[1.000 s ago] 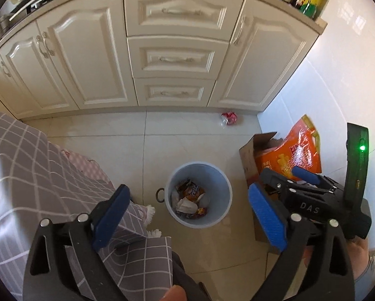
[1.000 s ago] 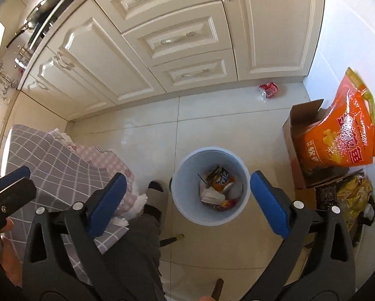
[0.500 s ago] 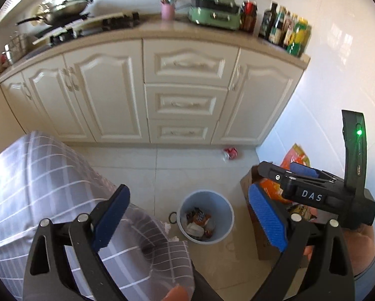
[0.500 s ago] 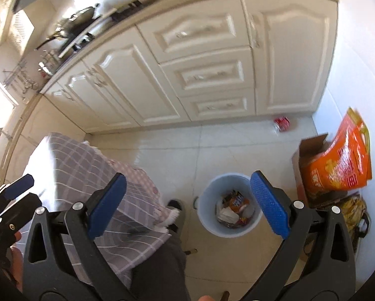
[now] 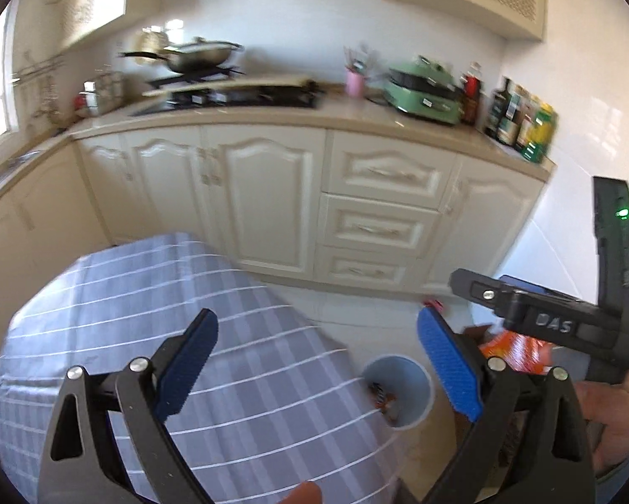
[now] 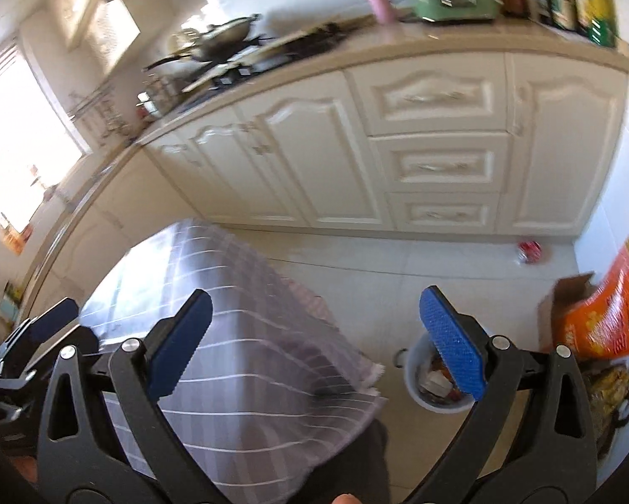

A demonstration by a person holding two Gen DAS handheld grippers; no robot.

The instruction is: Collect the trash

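Note:
A pale blue bin (image 5: 400, 390) (image 6: 423, 382) stands on the tiled floor beside the table and holds several wrappers. A red crumpled wrapper (image 6: 529, 248) (image 5: 434, 303) lies on the floor by the cabinet base. My left gripper (image 5: 316, 361) is open and empty, held high over the table's right edge. My right gripper (image 6: 314, 334) is open and empty too, above the table corner and the bin. In the left wrist view the right gripper's body (image 5: 558, 327) shows at the right, with a hand under it.
A table with a grey checked cloth (image 5: 154, 336) (image 6: 238, 336) fills the lower left. Cream cabinets (image 5: 373, 210) run along the back under a counter with a wok, a green appliance and bottles. An orange bag (image 6: 604, 319) in a cardboard box sits by the right wall.
Both views have tilted up and pulled back from the bin: the counter and wall now show, and the bin sits low at the right. Both grippers stay open and empty.

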